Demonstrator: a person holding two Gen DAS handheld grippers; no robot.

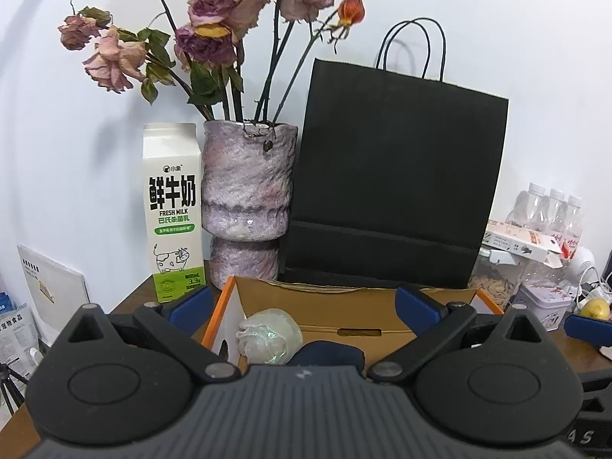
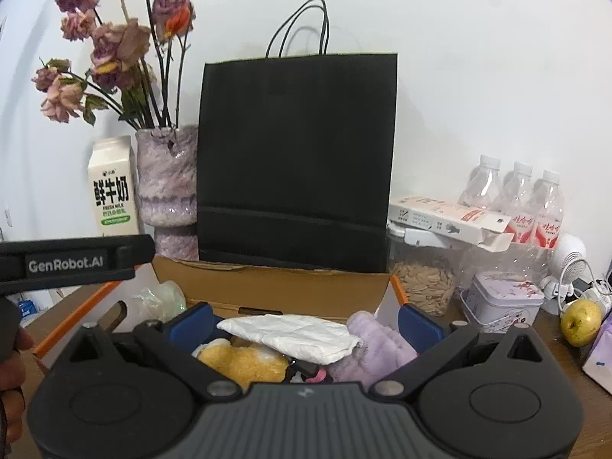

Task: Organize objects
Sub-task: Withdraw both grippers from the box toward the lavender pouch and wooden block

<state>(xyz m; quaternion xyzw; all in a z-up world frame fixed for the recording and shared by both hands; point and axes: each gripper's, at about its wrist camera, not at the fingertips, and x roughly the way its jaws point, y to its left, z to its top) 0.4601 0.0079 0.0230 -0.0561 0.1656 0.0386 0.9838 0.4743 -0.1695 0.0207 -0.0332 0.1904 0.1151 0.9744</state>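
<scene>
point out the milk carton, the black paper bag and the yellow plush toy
milk carton (image 1: pixel 174 210), left wrist view, on its printed front face
black paper bag (image 2: pixel 296 160), right wrist view, on the middle of its front panel
yellow plush toy (image 2: pixel 244 363), right wrist view, on its fuzzy body inside the box

A: The cardboard box (image 2: pixel 275 287) looks matt and brown inside, with smooth white outer walls edged in orange. What lies in it?

B: A crinkled white paper packet (image 2: pixel 294 334), a fuzzy yellow plush (image 2: pixel 244 361), soft lilac fleece cloth (image 2: pixel 373 348) and a glossy crumpled plastic film (image 1: pixel 267 334).

A: And behind the box?

B: A matt black paper bag (image 2: pixel 298 157), a rough mottled purple vase (image 1: pixel 246 195) with a glazed sheen, and a smooth printed milk carton (image 1: pixel 174 210).
</scene>
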